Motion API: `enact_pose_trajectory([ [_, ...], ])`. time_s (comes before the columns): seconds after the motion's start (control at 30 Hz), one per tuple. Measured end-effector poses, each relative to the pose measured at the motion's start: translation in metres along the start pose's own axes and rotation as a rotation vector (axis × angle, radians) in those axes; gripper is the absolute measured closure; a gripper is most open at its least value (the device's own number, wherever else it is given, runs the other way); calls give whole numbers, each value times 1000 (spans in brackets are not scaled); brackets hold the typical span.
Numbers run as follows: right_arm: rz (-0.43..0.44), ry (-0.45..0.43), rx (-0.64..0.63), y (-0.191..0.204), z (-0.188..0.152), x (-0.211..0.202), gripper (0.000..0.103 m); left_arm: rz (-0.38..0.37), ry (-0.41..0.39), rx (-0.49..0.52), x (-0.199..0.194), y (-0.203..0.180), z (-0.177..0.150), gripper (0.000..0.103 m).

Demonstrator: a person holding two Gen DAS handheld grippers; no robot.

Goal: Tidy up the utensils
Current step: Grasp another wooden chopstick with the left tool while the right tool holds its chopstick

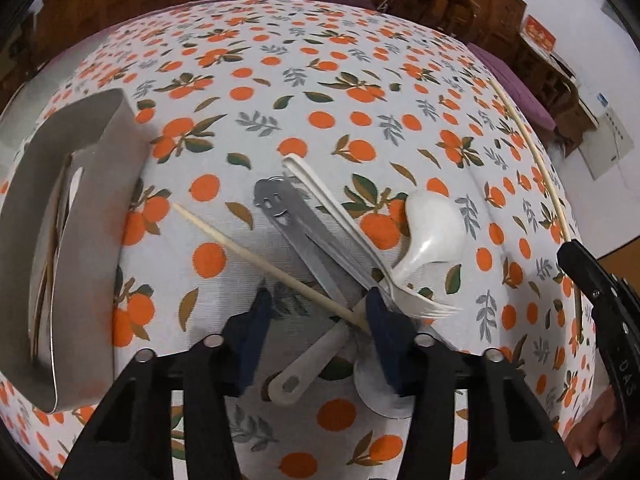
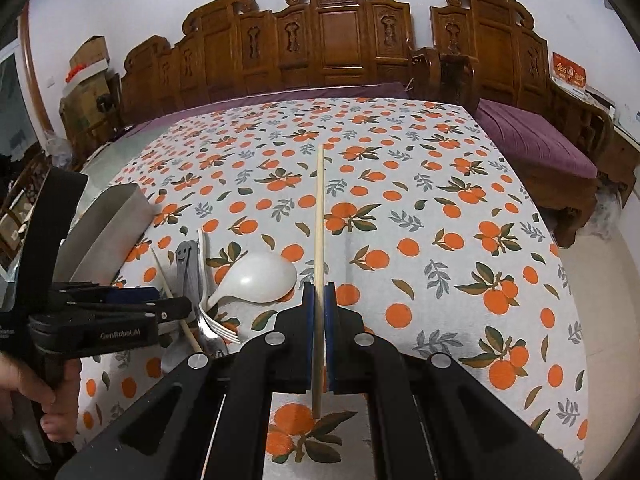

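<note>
A carved wooden bench [image 2: 340, 36] stands behind the desk [image 2: 440, 220], covered with an orange-print cloth. A grey holder [image 1: 80, 208] lies at its left. In the pile: 1 chopstick [image 1: 256, 260], 1 white ladle [image 1: 434, 224], 1 white fork [image 1: 424, 306], metal utensils. The left gripper [image 1: 316, 320] fingers are half released around the pile. The right gripper [image 2: 319, 300] is clenched on a second chopstick [image 2: 319, 216]
</note>
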State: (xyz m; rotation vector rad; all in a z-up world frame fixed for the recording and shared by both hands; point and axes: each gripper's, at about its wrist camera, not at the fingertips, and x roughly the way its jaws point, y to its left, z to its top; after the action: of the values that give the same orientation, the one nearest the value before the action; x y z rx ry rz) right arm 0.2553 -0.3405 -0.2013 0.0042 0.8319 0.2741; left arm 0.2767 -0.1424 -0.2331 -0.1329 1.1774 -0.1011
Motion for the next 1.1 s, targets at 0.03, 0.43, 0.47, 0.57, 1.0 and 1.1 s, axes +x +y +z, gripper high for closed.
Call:
enact_pose_trajectory([
  [0.03,-1,1,-2,1,0,0,97,-4,1,-10,-1,3,-1,66],
  [0.43,-1,14,-37,12,-1,4,97,-20,7,-57,-2,16,0,82],
  [0.47,0,16,-40,13,-1,4,97,-17,5,-59,-2,16,0,83],
  [0.57,0,16,-45,15,-1,5,97,-23,6,-92,-2,21,2,88],
  [1.0,4,27,-70,24,-3,8,97,-58,-23,-103,-13,26,2,99],
  [1.1,16,31,-73,27,-3,9,97,-65,-40,-85,-22,27,1,99],
])
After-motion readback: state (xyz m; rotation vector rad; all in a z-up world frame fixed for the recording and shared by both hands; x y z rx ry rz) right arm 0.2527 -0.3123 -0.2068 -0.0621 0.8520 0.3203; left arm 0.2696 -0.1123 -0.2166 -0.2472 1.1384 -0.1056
